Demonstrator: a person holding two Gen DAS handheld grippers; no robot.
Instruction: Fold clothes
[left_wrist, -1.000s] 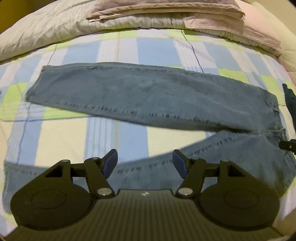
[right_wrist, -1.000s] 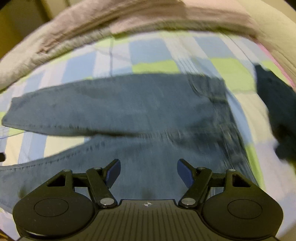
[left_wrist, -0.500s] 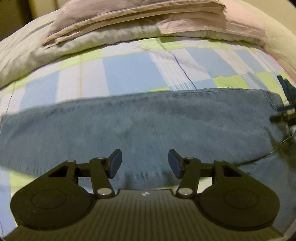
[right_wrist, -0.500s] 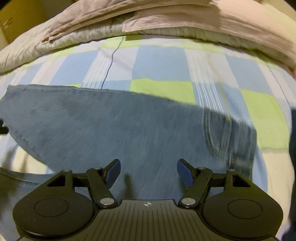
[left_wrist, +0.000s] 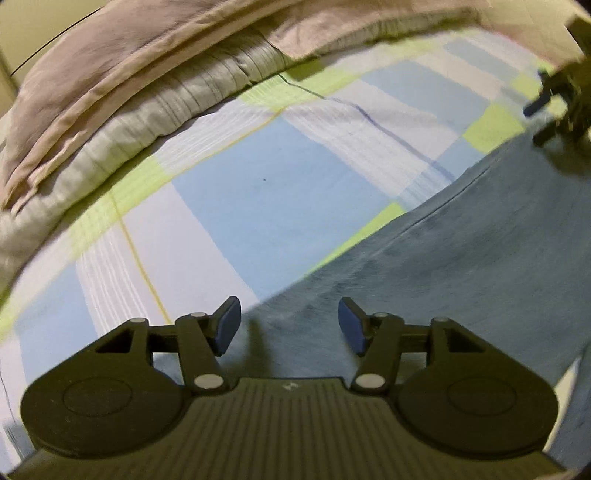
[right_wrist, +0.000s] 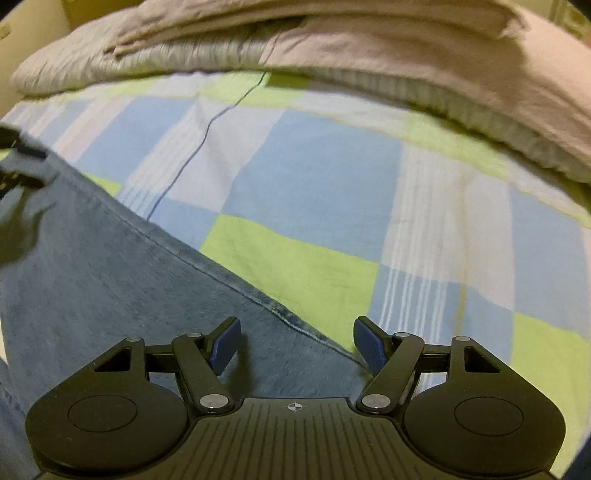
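The checked blue, green and white bedsheet (left_wrist: 258, 177) lies flat and bare between the spread blue denim jeans (left_wrist: 461, 266) and the rumpled grey-and-pink quilt (left_wrist: 155, 92) bunched along its far edge, leaving open room above it. That quilt ridge (right_wrist: 406, 74) bounds the far side. The right gripper (left_wrist: 554, 107) hangs at the jeans' far-right edge in the left wrist view.
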